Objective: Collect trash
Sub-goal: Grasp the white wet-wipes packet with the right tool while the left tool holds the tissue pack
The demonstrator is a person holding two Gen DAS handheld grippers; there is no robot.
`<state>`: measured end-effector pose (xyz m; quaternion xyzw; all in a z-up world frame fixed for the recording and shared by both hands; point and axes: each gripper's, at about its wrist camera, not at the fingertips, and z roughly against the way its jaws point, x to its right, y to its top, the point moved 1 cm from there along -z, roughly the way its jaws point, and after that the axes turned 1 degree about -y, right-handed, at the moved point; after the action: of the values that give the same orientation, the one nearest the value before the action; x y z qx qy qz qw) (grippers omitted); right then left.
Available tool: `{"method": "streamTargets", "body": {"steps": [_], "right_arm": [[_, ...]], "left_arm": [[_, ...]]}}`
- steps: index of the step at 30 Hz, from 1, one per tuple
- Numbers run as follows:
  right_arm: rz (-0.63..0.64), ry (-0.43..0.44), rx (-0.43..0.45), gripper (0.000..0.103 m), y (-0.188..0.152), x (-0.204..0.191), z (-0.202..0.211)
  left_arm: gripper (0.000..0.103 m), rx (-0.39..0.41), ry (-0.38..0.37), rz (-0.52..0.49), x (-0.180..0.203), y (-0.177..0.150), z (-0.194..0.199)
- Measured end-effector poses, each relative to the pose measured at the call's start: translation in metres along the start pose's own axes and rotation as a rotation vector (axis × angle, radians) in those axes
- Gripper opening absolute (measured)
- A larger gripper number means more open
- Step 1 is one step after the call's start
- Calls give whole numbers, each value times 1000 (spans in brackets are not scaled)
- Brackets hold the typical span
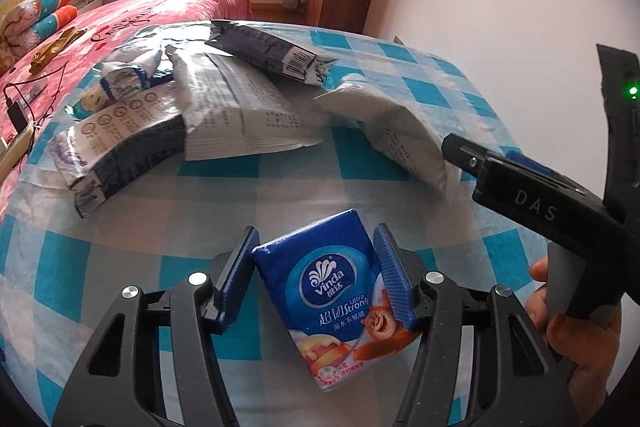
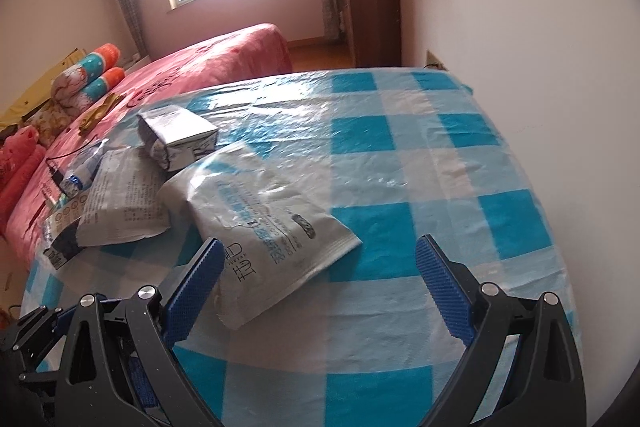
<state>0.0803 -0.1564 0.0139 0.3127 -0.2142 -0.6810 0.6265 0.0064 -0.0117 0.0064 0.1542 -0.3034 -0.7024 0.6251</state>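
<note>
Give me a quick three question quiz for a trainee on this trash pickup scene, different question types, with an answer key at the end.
1. True or false: the left gripper has its fingers closed on the blue tissue pack.
2. Multiple choice: the right gripper is A) shut on a mailer, B) open and holding nothing, C) clamped on the tablecloth.
3. Short answer: which item lies nearest the right gripper's left finger?

Key:
1. True; both pads press the pack's sides.
2. B; its jaws stand wide apart above the checkered tablecloth.
3. The grey mailer bag with blue print, lying flat on the cloth.
</note>
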Motion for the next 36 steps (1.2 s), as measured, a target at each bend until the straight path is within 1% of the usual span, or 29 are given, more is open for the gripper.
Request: {"method": "streamTargets", "body": {"steps": [3, 6, 7, 10, 16, 20, 22, 26, 28, 30, 33, 35, 36], "right_arm": [[-10, 67, -32, 95, 1, -2, 0], [-2, 151, -52, 95, 5, -5, 0], [3, 166, -54, 95, 6, -7, 0], [42, 193, -50, 95, 14, -11, -1], [147, 241, -94, 95, 30, -26, -23], [212, 237, -135, 95, 33, -37, -41], [207, 255, -149, 95, 34, -38, -47], [206, 232, -159, 95, 33, -37, -57], [193, 248, -170, 95, 33, -35, -61], [201, 246, -163, 95, 31, -37, -60], [219, 220, -152, 95, 28, -41, -58], [221, 214, -147, 93, 24, -43, -56], [223, 208, -142, 86, 23, -43, -54]], "left_arm": [[60, 10, -3, 7, -9, 0, 6], [60, 17, -7, 20, -18, 0, 10], [60, 18, -8, 22, -21, -1, 11], [60, 18, -12, 33, -27, -2, 12], [60, 21, -20, 48, -40, -1, 14], [60, 24, -23, 54, -47, -1, 16], [60, 23, -24, 55, -49, -2, 16], [60, 24, -26, 56, -53, -3, 18], [60, 25, -29, 56, -55, -4, 18], [60, 25, -30, 56, -56, -5, 19], [60, 25, -32, 54, -58, -6, 19], [60, 27, -32, 55, -60, -7, 20], [60, 28, -33, 57, -60, -8, 20]]}}
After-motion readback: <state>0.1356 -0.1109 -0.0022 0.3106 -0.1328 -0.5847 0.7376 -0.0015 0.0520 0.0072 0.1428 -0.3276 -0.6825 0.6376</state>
